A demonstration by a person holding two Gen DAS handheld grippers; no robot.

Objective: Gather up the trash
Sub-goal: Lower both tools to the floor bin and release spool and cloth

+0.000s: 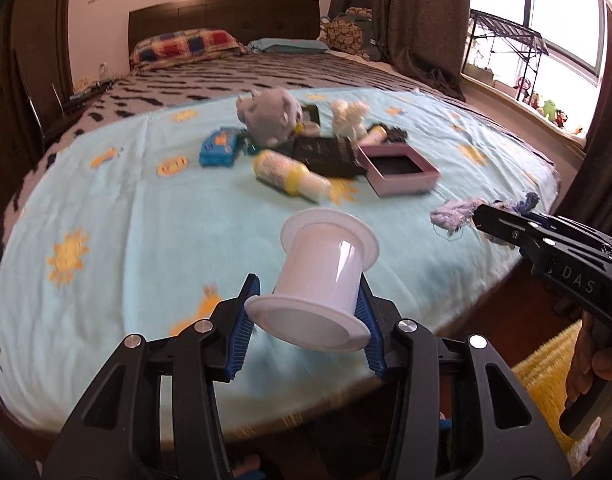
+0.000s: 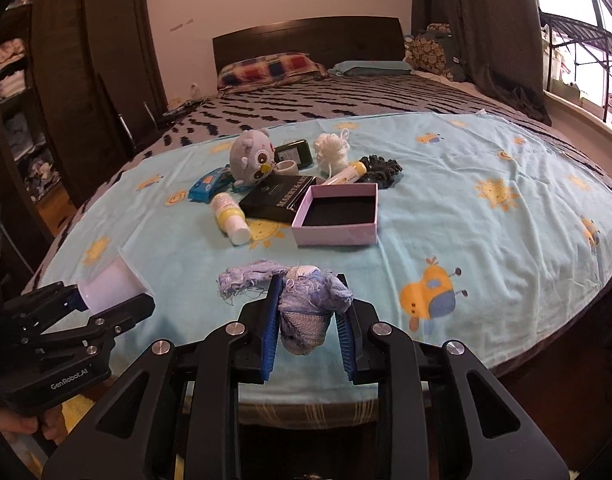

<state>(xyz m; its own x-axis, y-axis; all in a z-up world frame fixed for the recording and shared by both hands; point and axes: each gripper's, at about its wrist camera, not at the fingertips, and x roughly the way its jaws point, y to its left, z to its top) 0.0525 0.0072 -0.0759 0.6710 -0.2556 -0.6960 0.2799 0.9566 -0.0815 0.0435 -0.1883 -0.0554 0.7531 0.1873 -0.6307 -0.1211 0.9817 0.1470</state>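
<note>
left gripper (image 1: pixel 306 312), angled down, clamps a smooth white flanged plastic spool (image 1: pixel 320 276); right gripper (image 2: pixel 306 320) pinches a frayed bluish rag (image 2: pixel 306 300).

A bed (image 2: pixel 486 216) carries everything, spread with a light blue sheet (image 2: pixel 446 240) printed with suns and bees over a grey and black patterned cover (image 2: pixel 346 100). Straight beyond the right jaws lies an open pink box (image 2: pixel 338 236), its left edge touching a black box (image 2: pixel 278 198). Left of those lies a yellow and white bottle (image 2: pixel 230 214), and farther left a blue packet (image 2: pixel 208 184). Behind them sit a grey plush owl (image 2: pixel 252 158), a dark green case (image 2: pixel 294 152), a white yarn bundle (image 2: pixel 332 152), a small tube (image 2: pixel 346 174) and a black scrunchie (image 2: pixel 382 168). Two pillows (image 2: pixel 266 68) lie at the headboard.
</note>
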